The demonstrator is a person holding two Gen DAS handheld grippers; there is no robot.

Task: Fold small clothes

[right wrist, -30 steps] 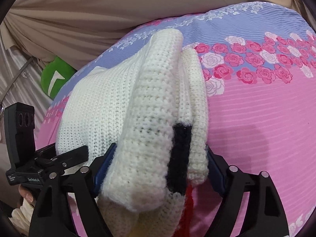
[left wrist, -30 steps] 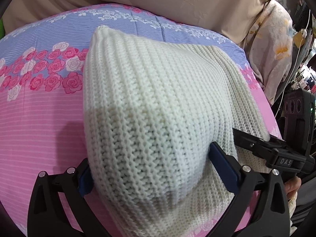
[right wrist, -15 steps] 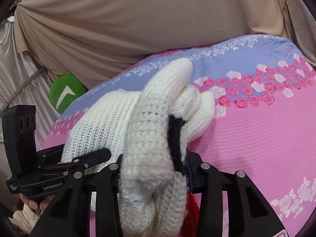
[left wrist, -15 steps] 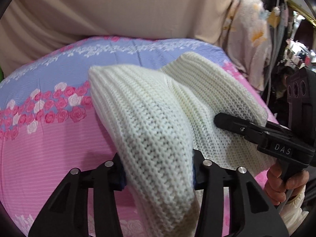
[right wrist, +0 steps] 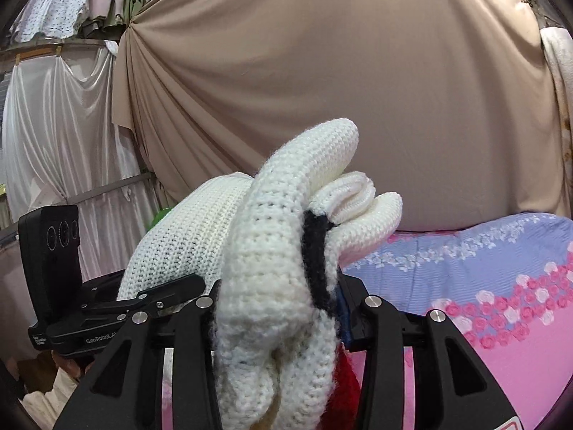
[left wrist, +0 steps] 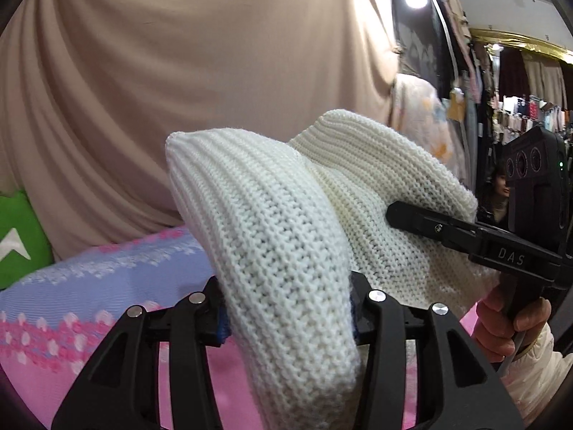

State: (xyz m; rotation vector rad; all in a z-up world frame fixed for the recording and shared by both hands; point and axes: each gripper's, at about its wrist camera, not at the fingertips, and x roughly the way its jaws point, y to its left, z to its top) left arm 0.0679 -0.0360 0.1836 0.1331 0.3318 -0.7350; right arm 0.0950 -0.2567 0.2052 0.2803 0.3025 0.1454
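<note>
Left wrist view: the left gripper [left wrist: 288, 317] has its fingers [left wrist: 216, 317] pressed in on a thick fold of the white knit garment [left wrist: 272, 236], which bulges up between them and is lifted clear of the floral bedsheet [left wrist: 107, 279] below. The same knit runs off to the right, where the right gripper [left wrist: 447, 229] reaches into it, a hand [left wrist: 508, 326] on its handle. In the right wrist view, the right gripper [right wrist: 277, 317] is clamped on a bunched end of the garment [right wrist: 272, 286], marked by a black stripe [right wrist: 317, 258] and a red patch [right wrist: 345, 380]. A beige drape [right wrist: 322, 89] hangs behind the bed.
</note>
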